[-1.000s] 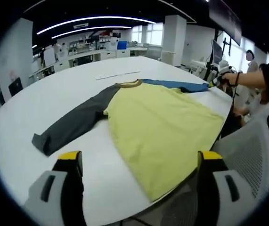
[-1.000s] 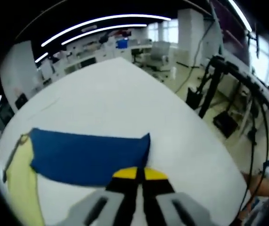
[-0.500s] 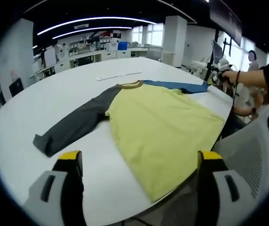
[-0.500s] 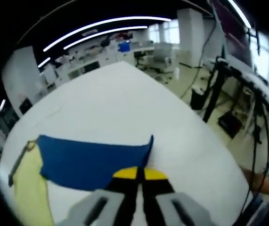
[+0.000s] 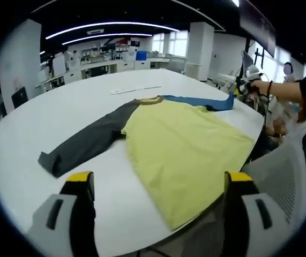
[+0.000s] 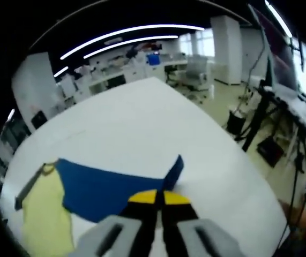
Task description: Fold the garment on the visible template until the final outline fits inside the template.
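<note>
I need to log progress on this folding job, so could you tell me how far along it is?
Early. Done: the shirt lies spread flat on the white table. In hand: the right claw is shut on the blue sleeve with its cuff lifted, a first fold. Left: the grey sleeve lies straight out, the yellow body is unfolded, and the left claw is open, holding nothing.

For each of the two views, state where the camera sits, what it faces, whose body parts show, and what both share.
Left gripper view: rides the open left tool, low at the white table's near edge, facing the yellow long-sleeved shirt; a person's hand shows at right.
Right gripper view: rides the right tool, shut on the blue sleeve, facing across the table.
Shared: shirt, blue sleeve, table.
</note>
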Demonstrator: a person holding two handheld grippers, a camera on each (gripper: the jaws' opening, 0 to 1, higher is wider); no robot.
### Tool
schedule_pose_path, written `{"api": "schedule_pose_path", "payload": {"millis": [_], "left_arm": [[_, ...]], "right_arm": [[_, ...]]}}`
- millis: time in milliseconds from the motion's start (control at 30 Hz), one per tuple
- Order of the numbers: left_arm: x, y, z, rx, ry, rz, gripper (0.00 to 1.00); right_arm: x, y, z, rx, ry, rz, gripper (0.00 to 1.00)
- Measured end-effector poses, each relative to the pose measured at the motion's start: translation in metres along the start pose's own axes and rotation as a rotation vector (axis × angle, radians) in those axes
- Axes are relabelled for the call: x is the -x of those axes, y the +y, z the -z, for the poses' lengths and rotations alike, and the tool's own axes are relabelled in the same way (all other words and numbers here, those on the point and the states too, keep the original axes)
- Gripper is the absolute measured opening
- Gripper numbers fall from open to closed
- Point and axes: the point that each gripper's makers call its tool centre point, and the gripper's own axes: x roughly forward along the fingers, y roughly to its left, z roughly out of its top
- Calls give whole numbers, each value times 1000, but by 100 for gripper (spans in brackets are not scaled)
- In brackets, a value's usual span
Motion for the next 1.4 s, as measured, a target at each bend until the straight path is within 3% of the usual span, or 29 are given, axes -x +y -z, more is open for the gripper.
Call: {"api": "schedule_pose_path", "payload": {"millis": [200, 267, 333, 467, 600, 700, 1400], "left_arm": [[0, -2, -2, 16, -10, 8, 98], [0, -2, -3, 15, -13, 8, 98], [0, -2, -4, 9, -13, 7, 98], [0, 0, -7, 3, -32, -6, 98], [0, -2, -12, 38, -64, 11, 97], [1, 1, -14, 59, -77, 19, 96], [3, 4, -19, 99, -103, 34, 95]], "right_arm": [[-4, 21, -11, 32, -16, -40, 0], [3, 37, -7, 39, -18, -50, 0], [-6, 38, -12, 37, -19, -64, 0], [-1, 65, -7, 37, -20, -98, 0], [-14, 78, -8, 43, -10, -134, 0], [-13, 97, -5, -24, -1, -188, 0], [-27, 181, 1, 45, 50, -296, 0]]}}
